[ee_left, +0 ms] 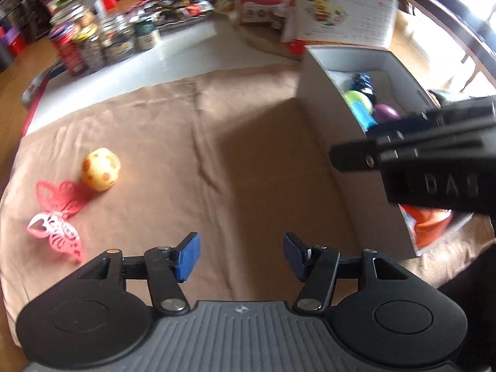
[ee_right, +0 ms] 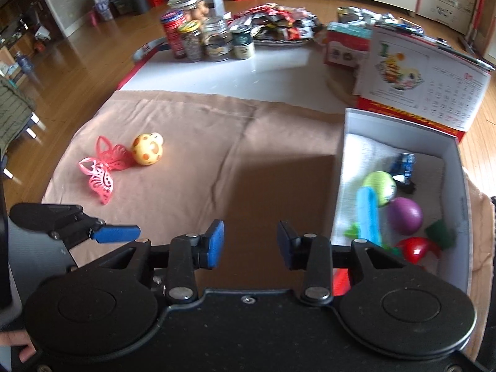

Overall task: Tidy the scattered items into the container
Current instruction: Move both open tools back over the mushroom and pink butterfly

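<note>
A yellow spotted mushroom toy (ee_left: 101,169) (ee_right: 147,149) and two pink cut-out butterflies (ee_left: 59,220) (ee_right: 102,170) lie on the brown cloth at the left. A grey box (ee_left: 322,93) (ee_right: 458,167) at the right holds a green ball (ee_right: 380,188), a blue stick (ee_right: 369,214), a purple ball (ee_right: 405,215), a red piece (ee_right: 417,249) and a small blue toy (ee_right: 403,167). My left gripper (ee_left: 241,257) is open and empty above the cloth. My right gripper (ee_right: 250,243) is open and empty, just left of the box.
Jars and cans (ee_right: 198,37) stand on a white board behind the cloth, with snack packets (ee_right: 276,24), a red box (ee_right: 347,46) and a standing calendar (ee_right: 418,83) behind the grey box. Wooden floor surrounds the work area.
</note>
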`<state>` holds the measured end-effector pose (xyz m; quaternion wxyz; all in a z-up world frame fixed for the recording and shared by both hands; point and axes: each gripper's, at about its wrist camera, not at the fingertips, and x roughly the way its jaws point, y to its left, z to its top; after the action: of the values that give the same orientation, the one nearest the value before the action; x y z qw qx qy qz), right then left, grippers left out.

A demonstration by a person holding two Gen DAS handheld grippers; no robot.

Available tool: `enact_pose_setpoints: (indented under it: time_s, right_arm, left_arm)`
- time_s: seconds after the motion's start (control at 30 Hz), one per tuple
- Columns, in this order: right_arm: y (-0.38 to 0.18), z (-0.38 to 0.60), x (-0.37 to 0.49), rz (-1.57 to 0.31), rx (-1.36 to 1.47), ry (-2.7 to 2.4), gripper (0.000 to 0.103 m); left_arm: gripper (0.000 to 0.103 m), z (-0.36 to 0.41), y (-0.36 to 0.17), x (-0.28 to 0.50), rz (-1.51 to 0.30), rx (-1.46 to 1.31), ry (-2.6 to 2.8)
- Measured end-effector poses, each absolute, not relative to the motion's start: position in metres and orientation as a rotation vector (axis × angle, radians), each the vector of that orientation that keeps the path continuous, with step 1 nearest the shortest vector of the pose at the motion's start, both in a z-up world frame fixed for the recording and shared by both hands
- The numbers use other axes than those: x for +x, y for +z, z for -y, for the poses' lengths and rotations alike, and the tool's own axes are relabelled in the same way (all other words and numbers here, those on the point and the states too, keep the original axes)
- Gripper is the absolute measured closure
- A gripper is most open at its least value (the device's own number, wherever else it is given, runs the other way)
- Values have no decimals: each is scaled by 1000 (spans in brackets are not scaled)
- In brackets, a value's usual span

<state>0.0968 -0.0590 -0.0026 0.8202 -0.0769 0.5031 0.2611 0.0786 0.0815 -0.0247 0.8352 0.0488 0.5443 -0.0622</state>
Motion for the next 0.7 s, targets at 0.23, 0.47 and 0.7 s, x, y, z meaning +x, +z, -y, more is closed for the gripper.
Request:
enact_pose_setpoints:
  time_s: [0.23,0.47,0.7]
  right_arm:
    - [-38,6,83,-1116,-174,615,49]
    - [-79,-44,81,-1165,-189,654,44]
    - [-114,-84,95,-1161,-205,673,43]
  left_arm:
    - [39,-173,-40,71,-1162,-67,17]
    - [36,-268,-52,64,-1135,-230,217]
    - [35,-324,-64,53,-1109,-309,321]
